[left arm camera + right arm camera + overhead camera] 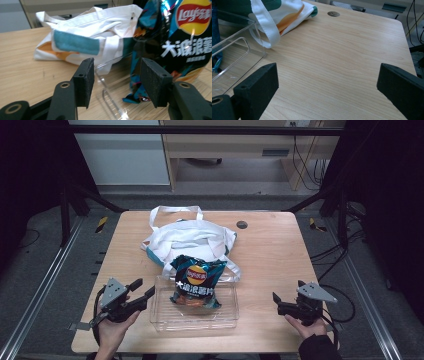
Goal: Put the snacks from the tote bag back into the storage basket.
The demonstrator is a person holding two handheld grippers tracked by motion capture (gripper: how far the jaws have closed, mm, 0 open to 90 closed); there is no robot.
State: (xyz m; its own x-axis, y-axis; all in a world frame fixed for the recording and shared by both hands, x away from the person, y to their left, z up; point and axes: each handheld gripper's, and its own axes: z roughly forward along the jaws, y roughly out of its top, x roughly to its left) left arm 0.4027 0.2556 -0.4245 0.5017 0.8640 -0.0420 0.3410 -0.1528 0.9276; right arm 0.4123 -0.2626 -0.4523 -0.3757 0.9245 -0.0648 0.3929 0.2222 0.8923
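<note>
A dark Lay's chip bag (196, 280) leans in a clear plastic tray (220, 317) at the front middle of the table, its top resting toward a white tote bag (190, 237) behind. My left gripper (143, 288) sits open just left of the tray, nothing between its jaws. In the left gripper view the open left gripper (120, 85) frames the tray's near corner (110, 100), with the chip bag (180, 45) to the right and the tote bag (95, 37) beyond. My right gripper (277, 303) is open right of the tray, well apart from it.
The right gripper view has its wide-open gripper (327, 85) over bare wood, the tray's end (232, 55) and a tote strap (265, 27) at left. A round cable hole (242, 224) lies at the table's back right. Dark frame posts flank the table (280, 250).
</note>
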